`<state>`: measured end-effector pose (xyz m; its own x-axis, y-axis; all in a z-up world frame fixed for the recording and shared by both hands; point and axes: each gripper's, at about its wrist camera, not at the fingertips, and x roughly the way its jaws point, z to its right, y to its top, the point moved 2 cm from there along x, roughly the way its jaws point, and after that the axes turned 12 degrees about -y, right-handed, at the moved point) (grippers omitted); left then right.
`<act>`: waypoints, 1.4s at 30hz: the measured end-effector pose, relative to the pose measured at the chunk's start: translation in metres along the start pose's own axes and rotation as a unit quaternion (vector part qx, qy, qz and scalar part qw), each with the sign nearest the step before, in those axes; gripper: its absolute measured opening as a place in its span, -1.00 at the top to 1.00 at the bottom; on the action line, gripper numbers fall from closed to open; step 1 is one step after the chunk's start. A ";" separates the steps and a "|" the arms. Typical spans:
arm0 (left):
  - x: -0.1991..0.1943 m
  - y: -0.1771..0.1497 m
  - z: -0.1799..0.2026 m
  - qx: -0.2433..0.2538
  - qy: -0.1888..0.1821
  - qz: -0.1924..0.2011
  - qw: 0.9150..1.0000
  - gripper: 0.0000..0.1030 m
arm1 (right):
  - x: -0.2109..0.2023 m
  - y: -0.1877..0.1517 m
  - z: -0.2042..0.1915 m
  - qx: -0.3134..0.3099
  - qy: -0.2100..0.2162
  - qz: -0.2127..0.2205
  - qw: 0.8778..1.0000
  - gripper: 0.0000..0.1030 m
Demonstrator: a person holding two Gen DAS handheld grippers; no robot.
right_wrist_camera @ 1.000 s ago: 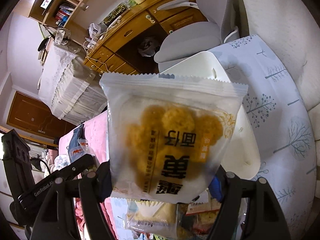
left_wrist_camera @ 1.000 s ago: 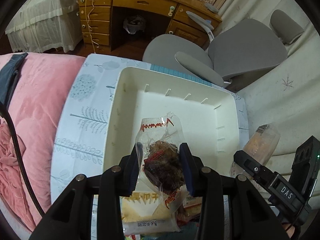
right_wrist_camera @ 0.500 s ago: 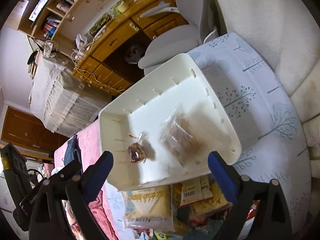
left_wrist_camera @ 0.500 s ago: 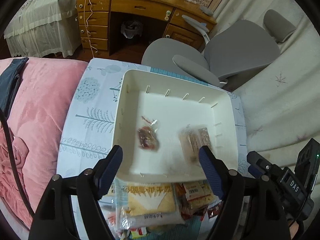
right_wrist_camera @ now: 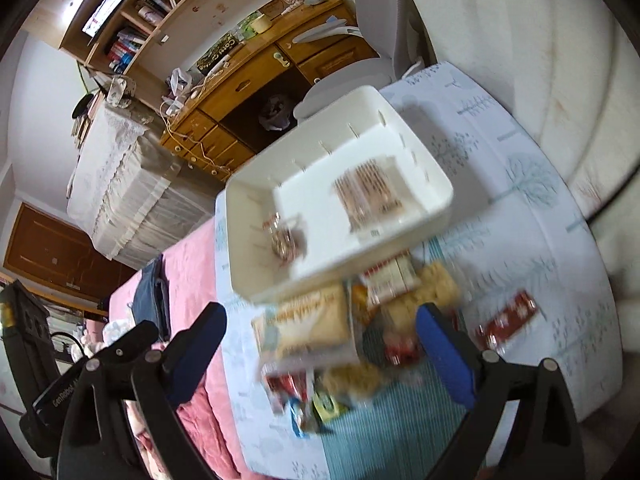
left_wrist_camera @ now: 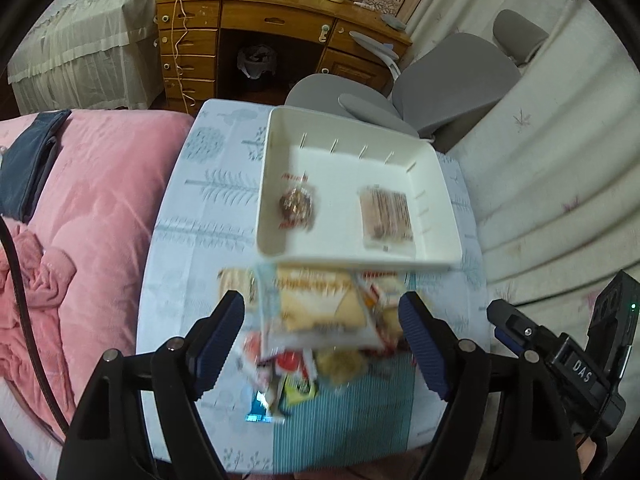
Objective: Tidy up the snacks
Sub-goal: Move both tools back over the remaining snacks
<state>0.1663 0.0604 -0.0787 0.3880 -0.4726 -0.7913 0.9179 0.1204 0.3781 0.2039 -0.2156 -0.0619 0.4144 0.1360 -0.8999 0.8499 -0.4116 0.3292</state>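
A white tray [left_wrist_camera: 276, 240] [right_wrist_camera: 240, 216] lies on a tree-patterned tablecloth. Inside it rest a small clear packet of dark snack [left_wrist_camera: 295, 206] [right_wrist_camera: 285, 242] on the left and a flat brownish packet [left_wrist_camera: 386, 216] [right_wrist_camera: 366, 192] on the right. A blurred heap of snack packets [left_wrist_camera: 320, 316] [right_wrist_camera: 340, 340] lies on the cloth in front of the tray, a large pale yellow packet on top. My left gripper [left_wrist_camera: 322, 338] hangs open above the heap with nothing between its blue pads. My right gripper [right_wrist_camera: 320, 354] is also open and empty over the same heap.
A pink quilt [left_wrist_camera: 88, 208] lies left of the table, with a dark blue cloth [left_wrist_camera: 28, 164] on it. A grey office chair [left_wrist_camera: 452, 84] and a wooden desk [left_wrist_camera: 276, 36] stand beyond the tray. A pale covered sofa [left_wrist_camera: 552, 168] is at the right. A red packet [right_wrist_camera: 508, 320] lies apart on the cloth.
Both grippers let go of their packets, which now lie in the tray. Both then drew back from the tray and now hang open over the snack heap.
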 end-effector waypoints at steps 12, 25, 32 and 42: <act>-0.009 -0.094 -0.017 -0.011 0.005 -0.025 1.000 -0.52 | -0.010 -0.097 0.039 -0.021 -0.067 -0.006 0.998 -0.87; 0.037 -0.142 -0.033 0.004 0.027 -0.055 0.998 -0.52 | 0.017 -0.128 0.105 -0.010 -0.134 0.021 0.991 -0.87; 0.072 -0.153 -0.060 -0.022 0.081 -0.090 0.992 -0.52 | 0.039 -0.121 0.129 -0.040 -0.168 0.046 0.984 -0.87; 0.111 -0.156 -0.089 -0.053 0.101 -0.108 0.988 -0.52 | 0.068 -0.097 0.147 -0.042 -0.179 0.035 0.982 -0.87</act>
<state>0.0733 0.0664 -0.2683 0.1818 -0.3144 -0.9317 0.9804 0.1316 0.1468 0.1013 -0.2989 -0.1975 0.3456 -0.2214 -0.9119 0.8532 -0.3303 0.4036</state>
